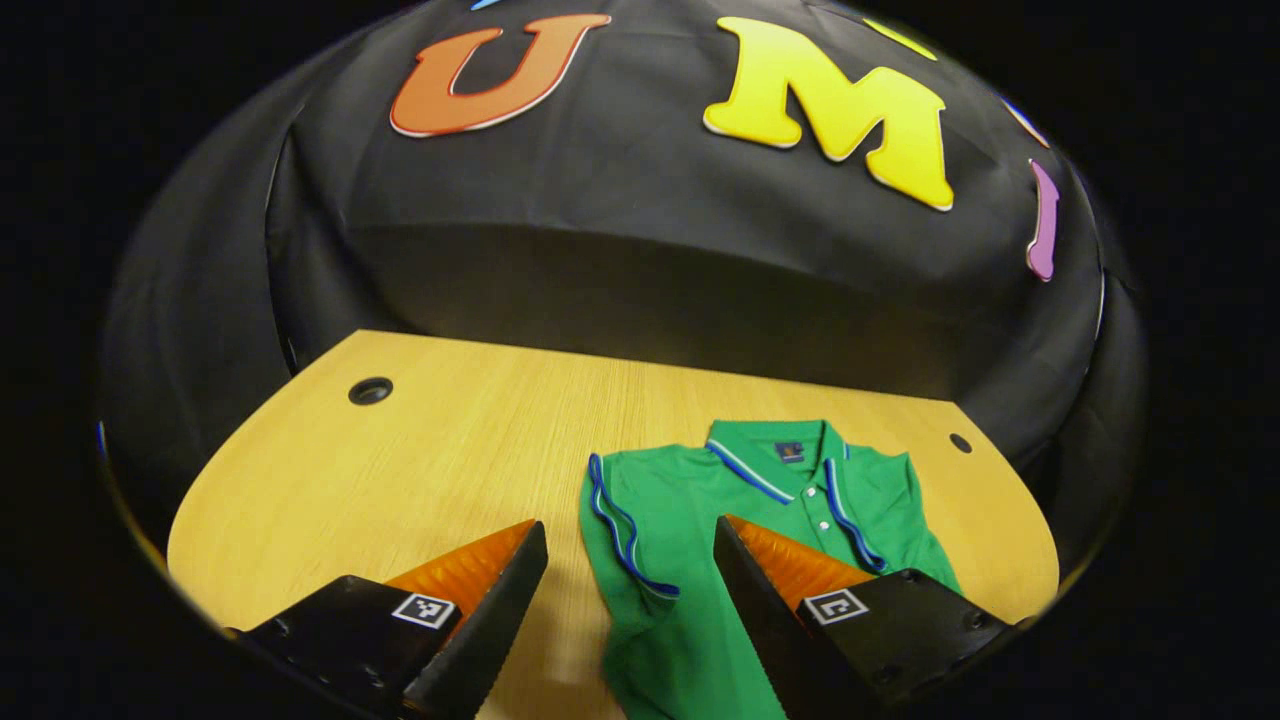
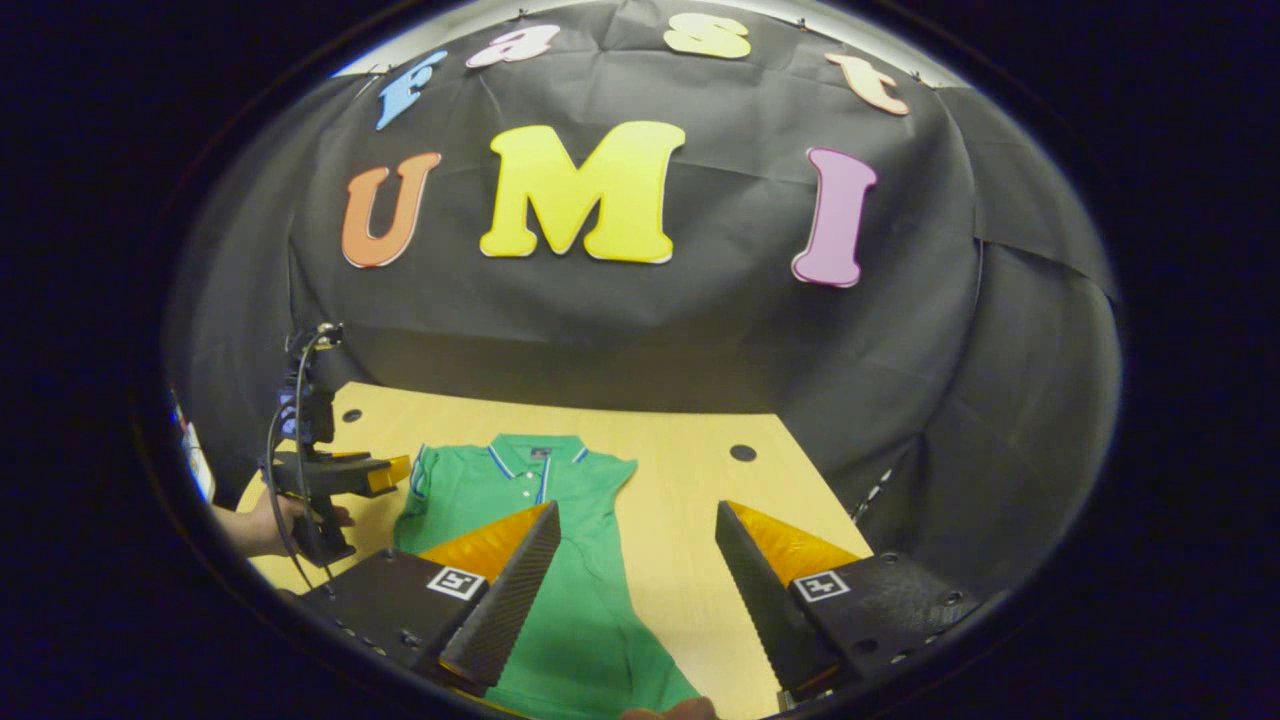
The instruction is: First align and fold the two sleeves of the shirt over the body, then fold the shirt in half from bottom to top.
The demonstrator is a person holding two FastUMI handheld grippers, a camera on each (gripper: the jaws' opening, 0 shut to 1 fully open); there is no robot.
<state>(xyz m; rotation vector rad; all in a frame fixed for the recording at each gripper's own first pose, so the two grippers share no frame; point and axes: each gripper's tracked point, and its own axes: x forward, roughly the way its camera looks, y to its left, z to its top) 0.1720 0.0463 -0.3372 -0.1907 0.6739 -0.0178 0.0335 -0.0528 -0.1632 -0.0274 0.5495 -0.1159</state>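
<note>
The shirt (image 2: 560,560) is a green polo lying flat on the desk (image 1: 420,470), collar (image 1: 775,455) toward the back wall, long axis running from there down toward the near edge. Both sleeves look already folded in over the body, their blue-and-white trim (image 1: 625,530) lying on the chest. Knit fabric, a bit rumpled lower down. The desk is light wood grain with round cable holes (image 1: 370,390). The left gripper (image 1: 630,585) hovers over the shirt's left edge, jaws wide apart, nothing in them. The right gripper (image 2: 635,580) is the same, spread open and empty, above the shirt's right side. In the right gripper view a hand (image 2: 262,525) holds the left gripper just beside the shirt.
</note>
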